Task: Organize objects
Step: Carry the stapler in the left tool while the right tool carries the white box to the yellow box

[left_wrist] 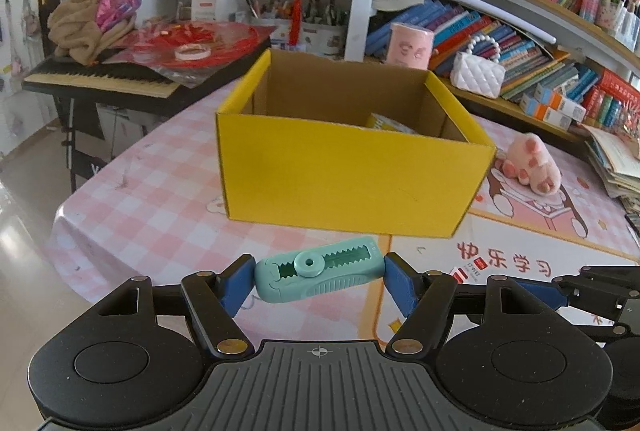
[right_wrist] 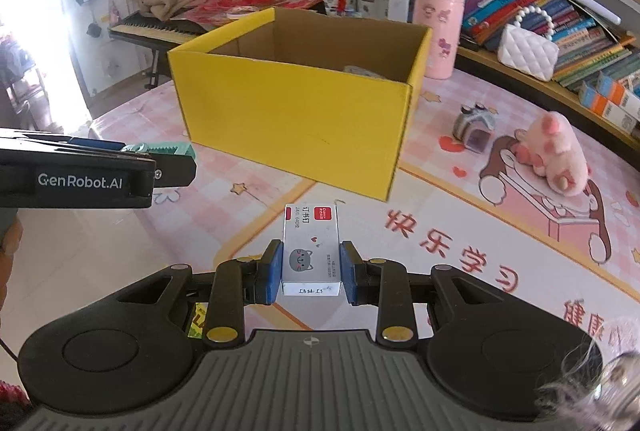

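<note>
My left gripper point(left_wrist: 320, 277) is shut on a teal staple remover point(left_wrist: 318, 274), held crosswise above the table in front of the open yellow cardboard box point(left_wrist: 344, 183). In the right wrist view the same staple remover point(right_wrist: 168, 151) shows at the left, in the left gripper's fingers. My right gripper point(right_wrist: 311, 267) is shut on a small white staple box point(right_wrist: 311, 251) with a grey cat face, held lengthwise above the pink tablecloth, short of the yellow box point(right_wrist: 296, 119). Something pale lies inside the box at its far right corner.
A pink plush paw point(right_wrist: 554, 155) and a small grey toy point(right_wrist: 474, 125) lie on the table right of the box. A pink cylinder point(right_wrist: 438, 31) stands behind it. Bookshelves point(left_wrist: 520, 31) run along the right; a keyboard piano point(left_wrist: 100, 79) piled with cloth stands at the far left.
</note>
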{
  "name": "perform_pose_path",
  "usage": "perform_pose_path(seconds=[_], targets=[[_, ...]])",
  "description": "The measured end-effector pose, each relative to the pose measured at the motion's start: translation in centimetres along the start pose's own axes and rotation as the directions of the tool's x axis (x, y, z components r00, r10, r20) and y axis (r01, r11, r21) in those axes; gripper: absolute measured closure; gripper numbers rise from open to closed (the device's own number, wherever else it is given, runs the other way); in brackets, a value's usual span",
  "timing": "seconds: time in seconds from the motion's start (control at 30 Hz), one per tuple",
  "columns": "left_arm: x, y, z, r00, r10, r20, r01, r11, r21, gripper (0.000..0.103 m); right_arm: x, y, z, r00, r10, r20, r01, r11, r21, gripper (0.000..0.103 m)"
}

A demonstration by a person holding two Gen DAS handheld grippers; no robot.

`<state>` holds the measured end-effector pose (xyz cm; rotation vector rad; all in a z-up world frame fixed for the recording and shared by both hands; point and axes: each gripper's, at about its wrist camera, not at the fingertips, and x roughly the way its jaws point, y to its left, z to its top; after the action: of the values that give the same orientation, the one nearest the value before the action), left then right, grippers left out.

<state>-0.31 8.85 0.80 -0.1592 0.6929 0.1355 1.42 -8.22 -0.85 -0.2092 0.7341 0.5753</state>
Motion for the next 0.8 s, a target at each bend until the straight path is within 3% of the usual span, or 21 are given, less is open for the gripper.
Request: perform_pose_path(seconds=[0.23, 0.53, 0.8], targets=[[-0.7, 1.3, 2.4, 0.993, 0.019, 0.113, -0.016, 0.999, -0.029, 0.033, -0.1, 0.2, 2.6, 0.995, 0.000, 0.096, 0.003, 1.000, -0.028, 0.075], [1.5, 0.9, 8.2, 0.967, 0.009, 0.254, -0.012, 1.000, 0.010, 0.033, 1.0, -1.7, 9.4, 0.967, -0.054, 0.250, 0.056, 0.998, -0.001, 0.075], [7.0, -0.9, 10.9, 0.978, 0.009, 0.207, -0.025, 0.997, 0.072, 0.033, 6.9, -3.5, 12.7, 0.978, -0.113, 0.176, 0.129, 0.988, -0.082, 0.075]])
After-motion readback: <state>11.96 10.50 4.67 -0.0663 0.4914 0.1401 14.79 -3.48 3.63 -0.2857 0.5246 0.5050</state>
